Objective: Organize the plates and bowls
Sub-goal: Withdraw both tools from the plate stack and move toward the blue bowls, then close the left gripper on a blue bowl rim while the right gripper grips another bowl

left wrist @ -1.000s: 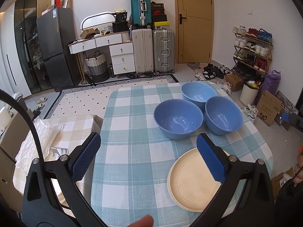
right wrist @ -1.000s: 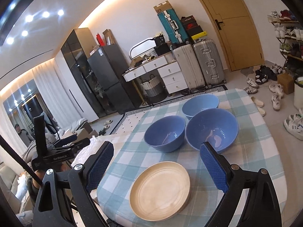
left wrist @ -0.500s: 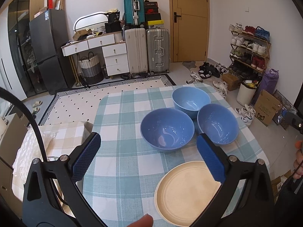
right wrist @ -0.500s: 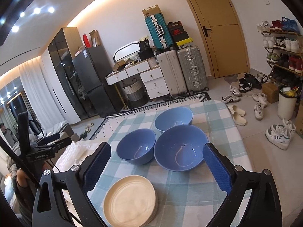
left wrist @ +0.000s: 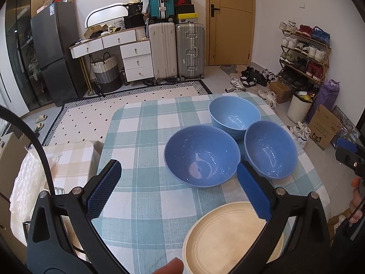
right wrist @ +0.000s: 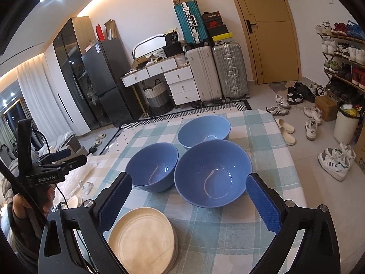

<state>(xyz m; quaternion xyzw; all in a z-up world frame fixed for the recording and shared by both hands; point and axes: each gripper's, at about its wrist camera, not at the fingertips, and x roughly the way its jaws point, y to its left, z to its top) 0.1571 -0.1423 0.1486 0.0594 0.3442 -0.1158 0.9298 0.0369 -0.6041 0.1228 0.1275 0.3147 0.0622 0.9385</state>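
- Right wrist view showed the right tool (right wrist: 189, 196) spread wide and empty, its jaws having just been opening, framing the nearest round blue bowl (right wrist: 212, 171) on the checked bench (right wrist: 262, 228).
- Left tool (left wrist: 178, 187), also released, faced the left-hand blue bowl (left wrist: 202, 154).
- Third, paler blue bowl (right wrist: 204, 130) sat behind; cream plates (right wrist: 142, 239) lay nearer.
- Best approach, I judged: straddle one rim wall, pinch firmly, lift clear of neighbouring bowls before nesting.

Right gripper (right wrist: 189, 199) jaws wide, just been opening, nothing between. Three blue bowls (right wrist: 211, 173) clustered centre frame on checked tablecloth (right wrist: 269, 159); cream plates (right wrist: 142, 242) lower left.
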